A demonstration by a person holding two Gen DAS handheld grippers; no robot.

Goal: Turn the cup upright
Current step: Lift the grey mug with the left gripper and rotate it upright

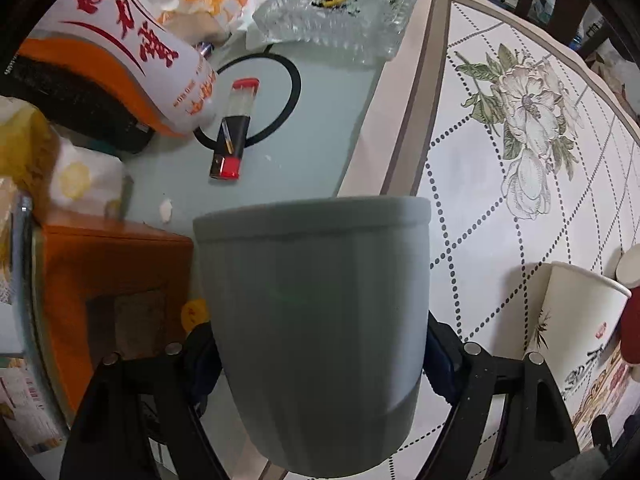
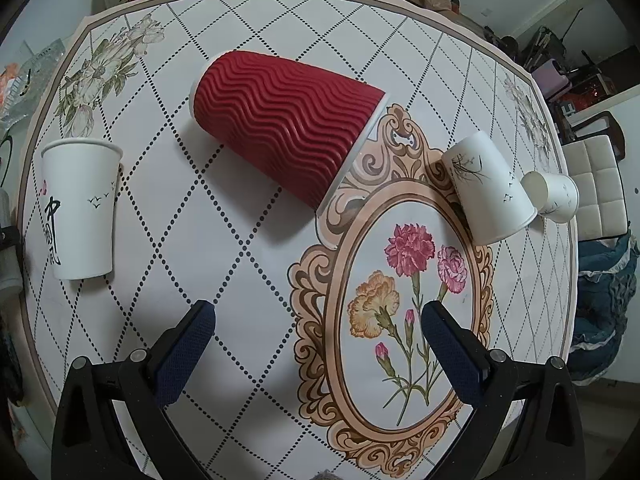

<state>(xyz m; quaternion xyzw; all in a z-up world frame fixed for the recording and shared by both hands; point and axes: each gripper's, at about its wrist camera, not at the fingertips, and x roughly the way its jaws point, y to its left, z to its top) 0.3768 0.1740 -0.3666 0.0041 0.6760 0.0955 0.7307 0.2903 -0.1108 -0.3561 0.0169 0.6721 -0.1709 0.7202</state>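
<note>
Left wrist view: the left gripper (image 1: pixel 320 364) has its fingers pinching a grey cup (image 1: pixel 316 320) by its sides, rim pointing away, held above the tabletop (image 1: pixel 472 184) near its edge, beside a glass ashtray (image 1: pixel 340 12) and a lighter (image 1: pixel 234 128). In the right wrist view, the right gripper (image 2: pixel 318 352) hovers with fingers spread over the floral tabletop. A red ripple cup (image 2: pixel 286 120) lies on its side toward the middle, a white paper cup (image 2: pixel 80 208) stands upright near the left edge, and two more white cups (image 2: pixel 490 190) lie tipped near the right edge.
</note>
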